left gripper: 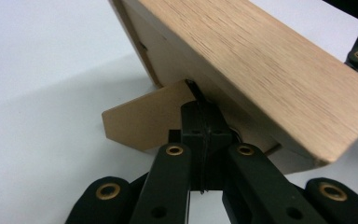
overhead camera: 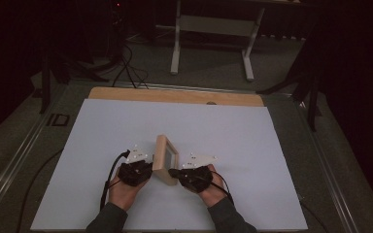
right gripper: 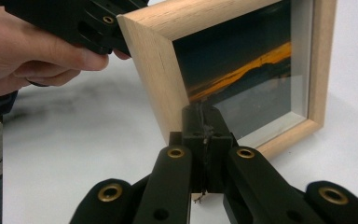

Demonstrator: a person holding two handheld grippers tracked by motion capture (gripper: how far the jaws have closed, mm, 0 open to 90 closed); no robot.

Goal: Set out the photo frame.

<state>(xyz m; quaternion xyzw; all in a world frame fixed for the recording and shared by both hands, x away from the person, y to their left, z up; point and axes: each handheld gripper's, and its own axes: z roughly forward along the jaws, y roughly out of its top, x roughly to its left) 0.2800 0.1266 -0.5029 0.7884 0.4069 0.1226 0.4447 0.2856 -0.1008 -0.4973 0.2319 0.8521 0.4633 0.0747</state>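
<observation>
Wooden square picture frame (overhead camera: 165, 159) stands propped on the white bench (overhead camera: 102, 131); my left tongs (left gripper: 200, 122) and right tongs (right gripper: 204, 122), both closed and empty, steady it.

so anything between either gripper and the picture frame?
Nothing visible. The left gripper, jaws shut, sits right at the back of the picture frame, by its fold-out stand. The right gripper, also shut, is right at the frame's front lower edge. The white table around them is bare.

I see a light oak picture frame (right gripper: 168, 60) with an orange-streaked dark sunset photo (right gripper: 242, 70), a white table sheet (overhead camera: 126, 126), and black grippers with brass rivets.
</observation>
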